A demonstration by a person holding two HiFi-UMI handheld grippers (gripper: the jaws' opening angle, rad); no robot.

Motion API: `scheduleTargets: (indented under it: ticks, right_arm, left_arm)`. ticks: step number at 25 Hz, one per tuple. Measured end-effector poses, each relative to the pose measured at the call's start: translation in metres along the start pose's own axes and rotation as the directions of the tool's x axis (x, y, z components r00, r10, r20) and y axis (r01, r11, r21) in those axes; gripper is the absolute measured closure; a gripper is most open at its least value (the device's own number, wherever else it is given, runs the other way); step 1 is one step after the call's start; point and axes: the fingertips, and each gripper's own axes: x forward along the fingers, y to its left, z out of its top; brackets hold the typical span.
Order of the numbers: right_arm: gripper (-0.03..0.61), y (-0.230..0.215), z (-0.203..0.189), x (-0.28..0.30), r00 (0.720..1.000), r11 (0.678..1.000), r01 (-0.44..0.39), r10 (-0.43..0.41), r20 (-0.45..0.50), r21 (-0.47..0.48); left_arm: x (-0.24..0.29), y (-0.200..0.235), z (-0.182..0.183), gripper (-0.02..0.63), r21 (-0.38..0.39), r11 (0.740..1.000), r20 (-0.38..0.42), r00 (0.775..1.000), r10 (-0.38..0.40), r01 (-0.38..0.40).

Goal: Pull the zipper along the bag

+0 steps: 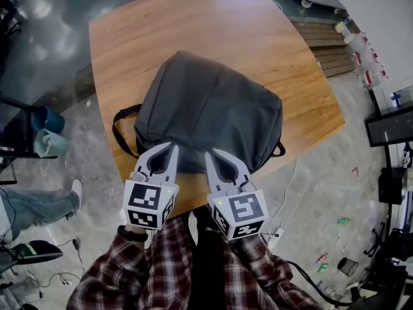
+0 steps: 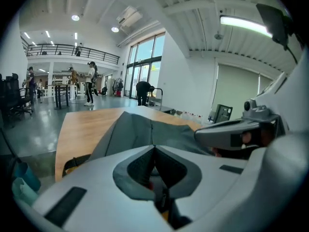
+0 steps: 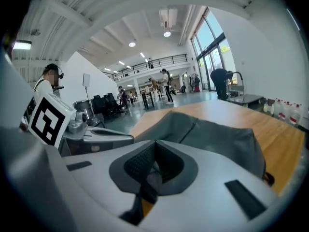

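A dark grey backpack [image 1: 210, 112] lies flat on the wooden table [image 1: 161, 34], its near end at the table's front edge. My left gripper [image 1: 173, 147] and right gripper [image 1: 209, 154] hover side by side over that near end, tips pointing away from me. Both are shut, with nothing visibly pinched at the tips. In the left gripper view the bag [image 2: 140, 129] stretches ahead of the closed left gripper [image 2: 153, 147], and the right gripper [image 2: 236, 135] shows alongside. The right gripper view has the bag [image 3: 217, 134] beyond the closed right gripper [image 3: 154, 142]. No zipper pull can be made out.
A black strap [image 1: 121, 126] loops off the bag's left side, and another strap end [image 1: 278, 150] pokes out on the right. Two teal bins [image 1: 46, 131] and a person's leg [image 1: 39, 205] are on the floor to the left. Bottles [image 1: 361, 50] stand at the far right.
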Motion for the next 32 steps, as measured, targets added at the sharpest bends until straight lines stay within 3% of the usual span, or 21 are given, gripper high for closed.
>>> scheduleTargets:
  ticks: [5,9,11,14,19,26,32]
  right_arm:
    - [0.568,0.018,-0.082,0.031,0.979,0.994,-0.038,0.057,-0.194,0.098]
    - [0.568,0.038,-0.122,0.045,0.954,0.981,-0.059,0.109,-0.278,0.183]
    - [0.568,0.045,-0.134,0.051,0.941,0.968,-0.064,0.140,-0.307,0.243]
    - [0.567,0.049,-0.144,0.059,0.926,0.945,-0.068,0.179,-0.331,0.320]
    - [0.553,0.050,-0.152,0.067,0.911,0.899,-0.032,0.206,-0.357,0.437]
    - [0.506,0.049,-0.153,0.079,0.921,0.836,0.020,0.198,-0.335,0.548]
    - [0.509,0.044,-0.154,0.090,0.915,0.841,0.074,0.156,-0.371,0.536]
  left_arm:
    - [0.023,0.017,-0.051,0.603,0.006,0.999,-0.102,0.994,-0.036,0.036]
    - [0.043,0.025,-0.076,0.603,0.017,0.998,-0.159,0.986,-0.058,0.061]
    - [0.051,0.027,-0.084,0.603,-0.014,0.997,-0.163,0.984,-0.072,0.070]
    - [0.054,0.028,-0.086,0.603,-0.063,0.994,-0.142,0.985,-0.094,0.085]
    - [0.055,0.024,-0.088,0.603,-0.077,0.989,-0.161,0.977,-0.141,0.130]
    - [0.056,0.020,-0.091,0.603,0.007,0.975,-0.237,0.947,-0.216,0.224]
    - [0.061,0.021,-0.094,0.603,0.082,0.967,-0.294,0.933,-0.209,0.243]
